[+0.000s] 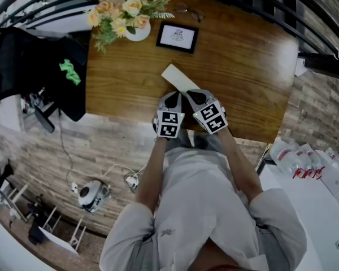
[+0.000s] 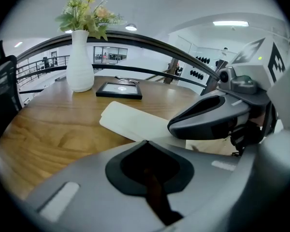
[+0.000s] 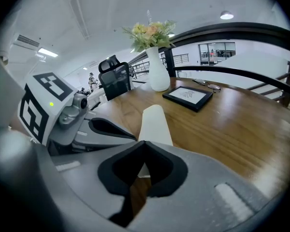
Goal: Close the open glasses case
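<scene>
Currently I hold both grippers side by side over the near edge of the wooden table. My left gripper has its jaws pressed together on nothing, and my right gripper likewise. The white glasses case lies flat on the table just ahead of their tips, nearer than the picture frame and the flower vase

Glasses case on the table; picture frame and vase behind it.

The near end of the glasses case is hidden under the left tool and right tool; its lid seam is indistinct.
</scene>
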Motion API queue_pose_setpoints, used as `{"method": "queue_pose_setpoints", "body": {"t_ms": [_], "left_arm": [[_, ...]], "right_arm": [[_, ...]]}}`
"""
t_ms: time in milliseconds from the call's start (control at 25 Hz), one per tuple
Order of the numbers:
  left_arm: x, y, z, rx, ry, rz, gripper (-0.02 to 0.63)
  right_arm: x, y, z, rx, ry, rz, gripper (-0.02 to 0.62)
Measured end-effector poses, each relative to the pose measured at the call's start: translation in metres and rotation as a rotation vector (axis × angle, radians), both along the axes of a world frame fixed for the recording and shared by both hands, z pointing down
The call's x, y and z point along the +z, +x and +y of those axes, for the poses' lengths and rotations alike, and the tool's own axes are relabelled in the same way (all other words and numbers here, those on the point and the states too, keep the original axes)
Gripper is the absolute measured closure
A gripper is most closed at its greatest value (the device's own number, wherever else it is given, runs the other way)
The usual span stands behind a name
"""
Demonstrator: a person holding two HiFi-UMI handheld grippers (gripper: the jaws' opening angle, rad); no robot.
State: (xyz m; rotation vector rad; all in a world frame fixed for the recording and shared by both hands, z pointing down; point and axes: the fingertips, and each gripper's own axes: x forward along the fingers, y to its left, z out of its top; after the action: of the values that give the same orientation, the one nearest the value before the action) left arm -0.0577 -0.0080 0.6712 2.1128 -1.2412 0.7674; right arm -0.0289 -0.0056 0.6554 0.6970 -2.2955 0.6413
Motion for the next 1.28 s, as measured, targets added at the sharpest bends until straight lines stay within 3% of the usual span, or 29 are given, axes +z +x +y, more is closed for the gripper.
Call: {"method": "queue_pose_setpoints", "body": {"t_ms": [480, 920, 1080, 1280], "left_arm": [[-0.087, -0.029, -0.035, 0.007, 0.2, 0.045, 0.588], [-0.215, -0.005, -0.07, 0.108, 0.497, 0.149, 0.588], [-0.25, 0.0, -0.075, 0.138, 0.577, 0.184, 0.588], [-0.279, 0.002, -0.078, 0.17, 0.652, 0.218, 0.588]], "right_arm": [[-0.079, 0.026, -0.037, 0.146, 0.174, -0.078, 0.592], [-0.189, 0.06, -0.058, 0.36, 0.429, -0.138, 0.594], [-0.233, 0.068, -0.061, 0.41, 0.537, -0.154, 0.594], [-0.258, 0.074, -0.059, 0.456, 0.603, -0.141, 0.594]]}}
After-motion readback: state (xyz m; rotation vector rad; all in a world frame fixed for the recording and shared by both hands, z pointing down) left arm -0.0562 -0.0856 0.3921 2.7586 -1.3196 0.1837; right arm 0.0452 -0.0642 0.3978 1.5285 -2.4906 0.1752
